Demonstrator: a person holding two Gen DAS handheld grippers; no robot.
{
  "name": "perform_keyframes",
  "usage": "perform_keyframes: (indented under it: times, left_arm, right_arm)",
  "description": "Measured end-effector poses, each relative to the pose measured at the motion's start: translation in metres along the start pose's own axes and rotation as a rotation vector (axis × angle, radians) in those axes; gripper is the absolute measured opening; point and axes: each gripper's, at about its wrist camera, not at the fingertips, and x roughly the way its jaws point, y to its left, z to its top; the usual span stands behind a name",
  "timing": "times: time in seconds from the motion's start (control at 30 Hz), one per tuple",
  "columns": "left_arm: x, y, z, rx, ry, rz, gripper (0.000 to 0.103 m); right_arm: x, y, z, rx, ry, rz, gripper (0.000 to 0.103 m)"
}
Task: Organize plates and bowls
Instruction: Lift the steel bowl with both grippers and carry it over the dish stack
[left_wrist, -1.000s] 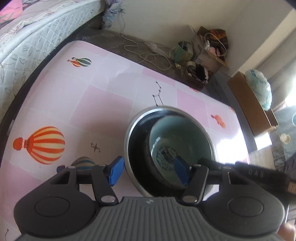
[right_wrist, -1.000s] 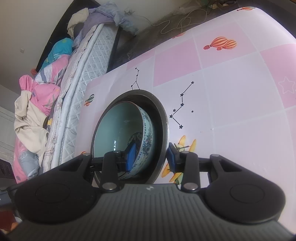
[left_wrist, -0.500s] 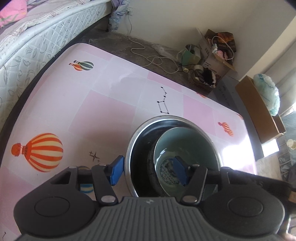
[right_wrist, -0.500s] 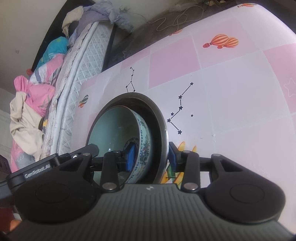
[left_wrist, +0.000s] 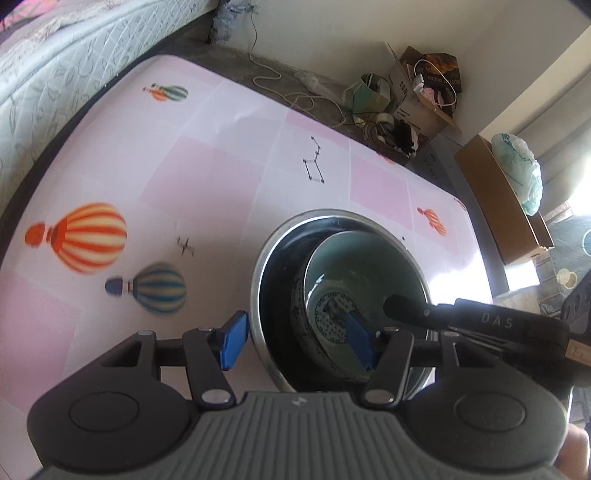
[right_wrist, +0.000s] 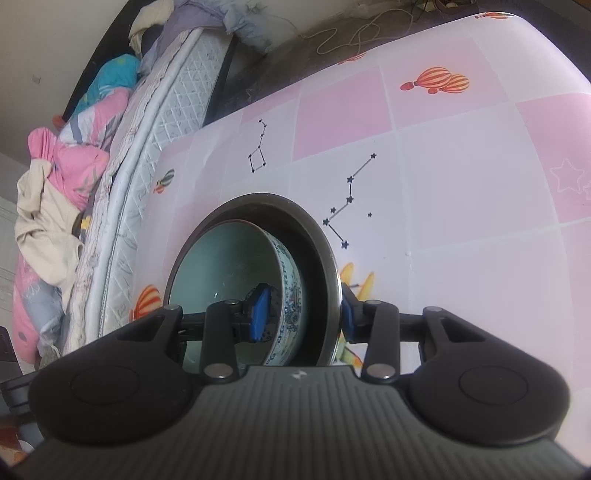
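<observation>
A steel bowl (left_wrist: 266, 280) holds a blue-patterned ceramic bowl (left_wrist: 369, 266) with a pale green inside. Both are lifted and tilted above the pink table (left_wrist: 207, 184). My left gripper (left_wrist: 295, 339) spans the near walls of both bowls, one pad outside the steel rim, one inside the ceramic bowl. My right gripper (right_wrist: 304, 314) grips the opposite side of the steel bowl (right_wrist: 328, 273) and ceramic bowl (right_wrist: 288, 295) the same way. The right gripper's body shows in the left wrist view (left_wrist: 480, 321).
The table carries balloon and constellation prints. A mattress (left_wrist: 55, 74) runs along its left side, with bedding (right_wrist: 66, 166) piled on it. Boxes and cables (left_wrist: 406, 103) sit on the floor beyond the far edge. A cardboard box (left_wrist: 495, 199) stands at right.
The stacked bowls have risen and shifted with both grippers; the table pattern has slid beneath them. Both grips are unchanged.
</observation>
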Motion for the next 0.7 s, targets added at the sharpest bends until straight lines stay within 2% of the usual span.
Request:
perform_keyframes:
  times: [0.27,0.5,0.7]
  left_arm:
    - [0.002,-0.002,-0.001,0.029,0.008,0.005,0.059]
    - [0.019,0.0,0.002,0.0,0.041,0.002,0.058]
    - [0.031,-0.001,0.001,0.021,0.064,0.044,0.046]
  right_arm:
    - [-0.009,-0.004,-0.008,-0.005,-0.003,0.013,0.038]
    - [0.0,-0.013,-0.011,0.051,0.019,0.03,0.038]
    - [0.004,-0.011,-0.014,0.044,0.007,0.03,0.036]
